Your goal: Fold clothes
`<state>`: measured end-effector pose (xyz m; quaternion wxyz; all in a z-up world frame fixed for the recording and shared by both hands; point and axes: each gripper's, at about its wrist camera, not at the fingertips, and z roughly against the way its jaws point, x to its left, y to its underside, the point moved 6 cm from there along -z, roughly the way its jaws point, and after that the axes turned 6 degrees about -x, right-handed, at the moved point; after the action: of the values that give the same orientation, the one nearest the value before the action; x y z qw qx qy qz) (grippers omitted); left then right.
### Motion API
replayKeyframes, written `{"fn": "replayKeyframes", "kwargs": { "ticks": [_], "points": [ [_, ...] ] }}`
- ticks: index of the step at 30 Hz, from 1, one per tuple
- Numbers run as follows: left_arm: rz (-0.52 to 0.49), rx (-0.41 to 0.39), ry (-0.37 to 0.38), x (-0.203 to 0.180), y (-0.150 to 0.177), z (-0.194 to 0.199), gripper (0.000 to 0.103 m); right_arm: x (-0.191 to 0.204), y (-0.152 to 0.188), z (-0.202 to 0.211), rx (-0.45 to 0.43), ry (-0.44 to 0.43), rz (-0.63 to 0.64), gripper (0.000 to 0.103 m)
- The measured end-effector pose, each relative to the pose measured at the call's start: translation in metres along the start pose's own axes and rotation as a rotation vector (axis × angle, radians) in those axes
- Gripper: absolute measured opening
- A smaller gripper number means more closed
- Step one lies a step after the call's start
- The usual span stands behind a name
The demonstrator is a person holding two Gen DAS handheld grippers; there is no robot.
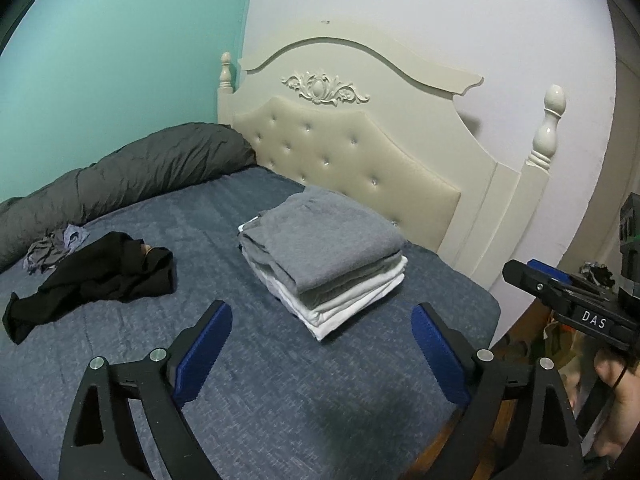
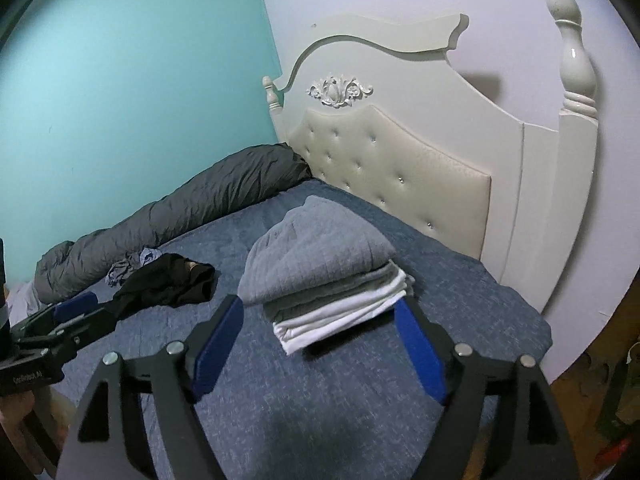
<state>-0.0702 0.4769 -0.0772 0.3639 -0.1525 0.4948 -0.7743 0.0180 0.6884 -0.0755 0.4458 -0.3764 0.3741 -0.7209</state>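
Both tongs [image 1: 322, 344] [image 2: 320, 332] open, folded stack [image 1: 324, 256] [image 2: 320, 276] seemingly just beyond

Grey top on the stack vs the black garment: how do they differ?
The grey top is folded flat and squared; the black garment lies crumpled and spread. The grey top sits on the stack of folded clothes; the black garment lies straight on the bed cover. Neither is in a gripper.

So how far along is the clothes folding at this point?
Done: a folded stack, grey on top and white below, sits near the headboard. In hand: nothing; the left gripper and right gripper are both open and empty. Left: the crumpled black garment and a small grey-blue piece behind it.
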Motion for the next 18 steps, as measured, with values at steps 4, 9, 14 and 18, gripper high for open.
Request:
{"fn": "replayKeyframes", "kwargs": {
  "ticks": [4,9,14,18],
  "points": [
    [0.003,0.003,-0.001,0.001,0.004,0.006,0.096,0.003,0.005,0.010,-0.001,0.013,-0.008,0.083],
    [-0.018,-0.004,-0.012,-0.004,0.007,0.014,0.103,0.005,0.011,0.023,-0.011,0.031,-0.004,0.096],
    [-0.012,0.001,-0.002,-0.006,0.013,0.022,0.103,0.007,0.018,0.035,-0.015,0.033,0.002,0.100],
    [-0.002,0.002,-0.008,-0.005,0.019,0.027,0.103,0.007,0.024,0.043,-0.016,0.035,-0.010,0.101]
  ]
}}
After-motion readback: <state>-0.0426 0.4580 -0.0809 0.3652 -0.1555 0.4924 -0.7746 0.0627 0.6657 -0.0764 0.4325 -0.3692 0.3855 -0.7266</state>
